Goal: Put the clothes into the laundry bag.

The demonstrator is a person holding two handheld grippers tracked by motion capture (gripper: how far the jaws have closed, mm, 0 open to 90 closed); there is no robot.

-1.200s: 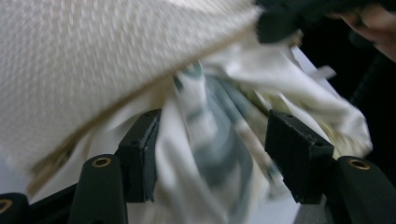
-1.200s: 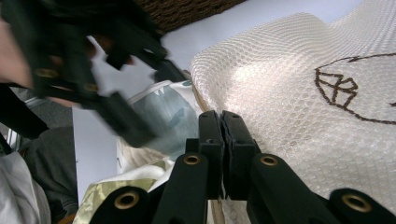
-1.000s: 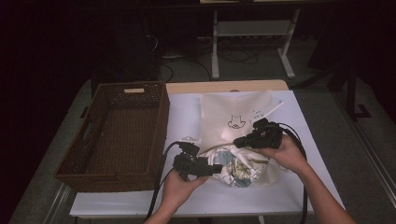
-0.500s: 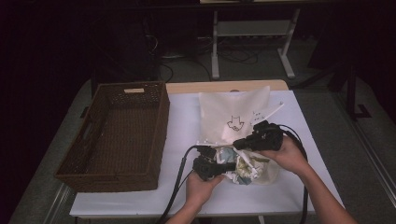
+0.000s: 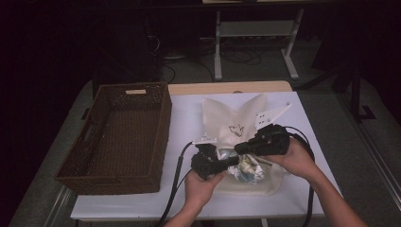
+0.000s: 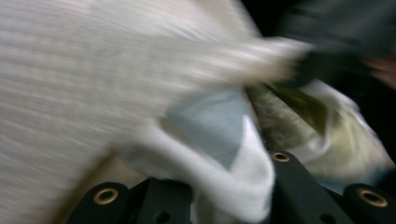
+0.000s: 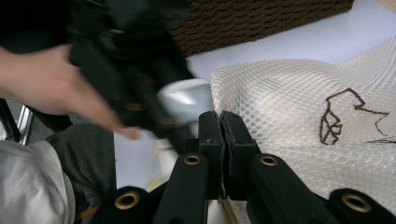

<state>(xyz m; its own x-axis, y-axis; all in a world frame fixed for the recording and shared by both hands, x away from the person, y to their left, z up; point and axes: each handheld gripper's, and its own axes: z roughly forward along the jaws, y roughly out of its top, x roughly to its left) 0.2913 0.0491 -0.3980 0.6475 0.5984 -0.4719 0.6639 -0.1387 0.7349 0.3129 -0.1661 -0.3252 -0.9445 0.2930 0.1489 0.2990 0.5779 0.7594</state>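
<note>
A cream mesh bag [image 5: 231, 116] with a small dark embroidered figure lies on the white table, with crumpled clothes [image 5: 248, 170] at its mouth. My left gripper [image 5: 235, 161] has just been closing and now pinches a white and pale blue cloth [image 6: 215, 130] between its jaws at the bag's mouth. Just above it, my right gripper [image 5: 238, 149] points left, shut on the bag's upper edge and holding it up. In the right gripper view the jaws [image 7: 219, 126] press together at the mesh bag's [image 7: 289, 107] rim, with the left gripper [image 7: 135, 88] blurred close by.
A large, empty brown wicker basket [image 5: 163, 127] stands on the left half of the table [image 5: 189, 113], close beside the bag. Cables trail from both grippers toward the front edge. Behind the table are a dark floor and a white metal stand [image 5: 255, 33].
My left gripper has moved right to the bag's mouth and closed on the cloth. My right gripper has risen slightly with the bag's edge, which now stands higher.
</note>
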